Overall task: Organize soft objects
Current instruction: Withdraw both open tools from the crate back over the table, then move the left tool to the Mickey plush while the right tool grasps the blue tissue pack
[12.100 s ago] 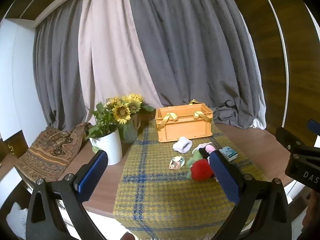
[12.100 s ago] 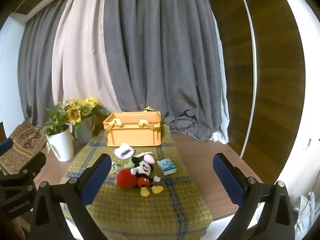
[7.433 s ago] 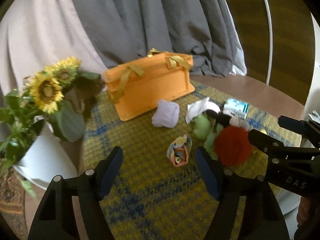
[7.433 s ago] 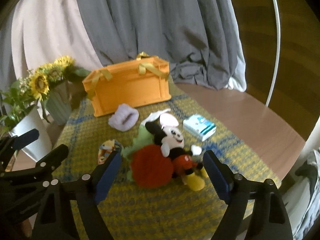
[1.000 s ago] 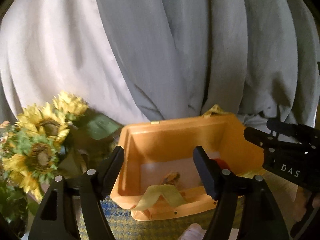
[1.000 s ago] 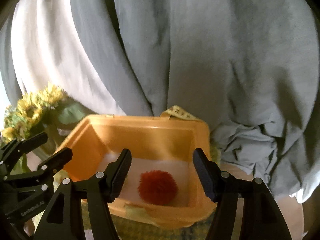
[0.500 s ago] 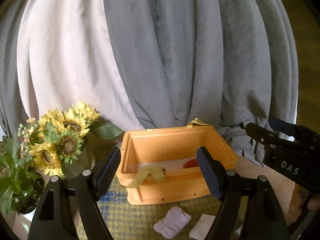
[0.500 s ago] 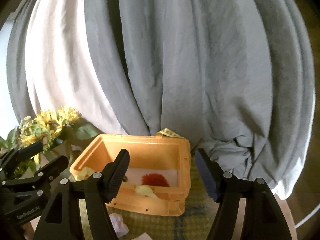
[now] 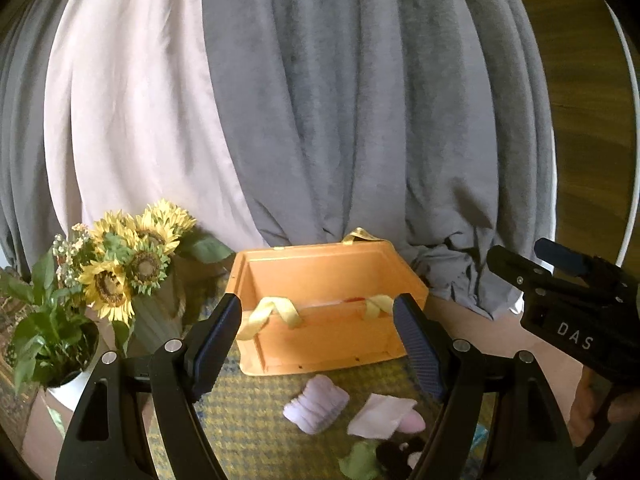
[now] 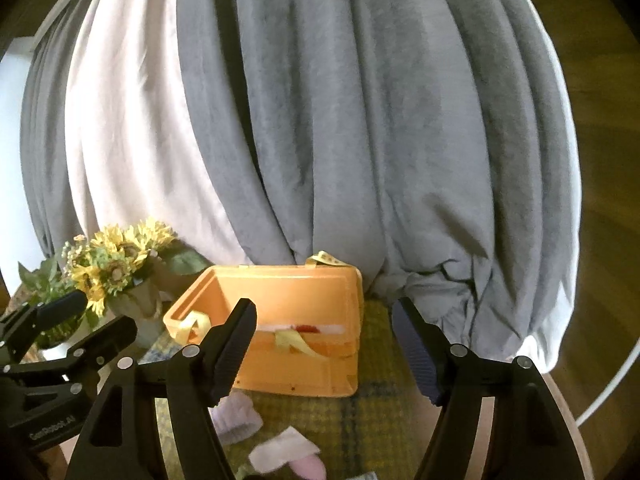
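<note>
Left wrist view alone shows what may be a plush toy [image 9: 394, 454]; both grippers' fingers apart, empty

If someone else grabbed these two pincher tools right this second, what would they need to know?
Left gripper: open, nothing between its jaws, which have just been opening. Right gripper: the same.
Orange crate: at the back of the plaid cloth; something red shows inside.
On the cloth in front of the crate: lilac sock, white cloth piece, green item, black plush toy.
Done: the red thing is in the crate.
Left: move those remaining soft things into the crate.
</note>
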{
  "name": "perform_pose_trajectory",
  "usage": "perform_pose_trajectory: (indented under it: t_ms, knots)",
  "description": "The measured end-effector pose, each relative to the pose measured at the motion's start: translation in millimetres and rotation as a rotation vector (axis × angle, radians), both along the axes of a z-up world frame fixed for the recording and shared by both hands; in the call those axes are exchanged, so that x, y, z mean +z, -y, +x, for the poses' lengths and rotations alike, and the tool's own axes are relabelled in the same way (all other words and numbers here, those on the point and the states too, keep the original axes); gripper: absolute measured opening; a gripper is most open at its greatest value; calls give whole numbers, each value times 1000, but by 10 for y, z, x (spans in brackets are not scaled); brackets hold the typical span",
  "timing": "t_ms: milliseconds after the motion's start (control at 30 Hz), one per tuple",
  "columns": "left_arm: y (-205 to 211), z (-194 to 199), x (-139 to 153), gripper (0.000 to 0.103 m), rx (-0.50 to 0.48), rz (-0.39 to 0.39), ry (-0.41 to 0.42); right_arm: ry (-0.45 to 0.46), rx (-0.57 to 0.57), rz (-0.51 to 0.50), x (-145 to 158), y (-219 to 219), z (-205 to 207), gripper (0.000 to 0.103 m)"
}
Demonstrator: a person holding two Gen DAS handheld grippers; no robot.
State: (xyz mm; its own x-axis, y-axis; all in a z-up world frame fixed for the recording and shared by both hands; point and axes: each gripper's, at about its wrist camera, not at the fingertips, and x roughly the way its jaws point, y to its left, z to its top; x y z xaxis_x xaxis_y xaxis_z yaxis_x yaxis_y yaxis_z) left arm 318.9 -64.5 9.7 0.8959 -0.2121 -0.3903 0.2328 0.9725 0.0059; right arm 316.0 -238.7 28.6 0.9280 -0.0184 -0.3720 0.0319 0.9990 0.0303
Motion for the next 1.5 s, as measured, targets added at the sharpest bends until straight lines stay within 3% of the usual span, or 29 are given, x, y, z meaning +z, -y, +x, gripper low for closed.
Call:
perform_pose_trajectory:
  t_ms: [233,600,1500]
  knots:
    - [104,-254,-62,78,-12,9,-8,-7,-12,-13,-39,74,-235,71]
    - [278,-456,-319,78,-25,22,-90,-79,4,-4,-291,253,-444,71]
    - [634,-499,-1273,78,-90,59,-363,-396,119,-21,-1290,443,-378,71]
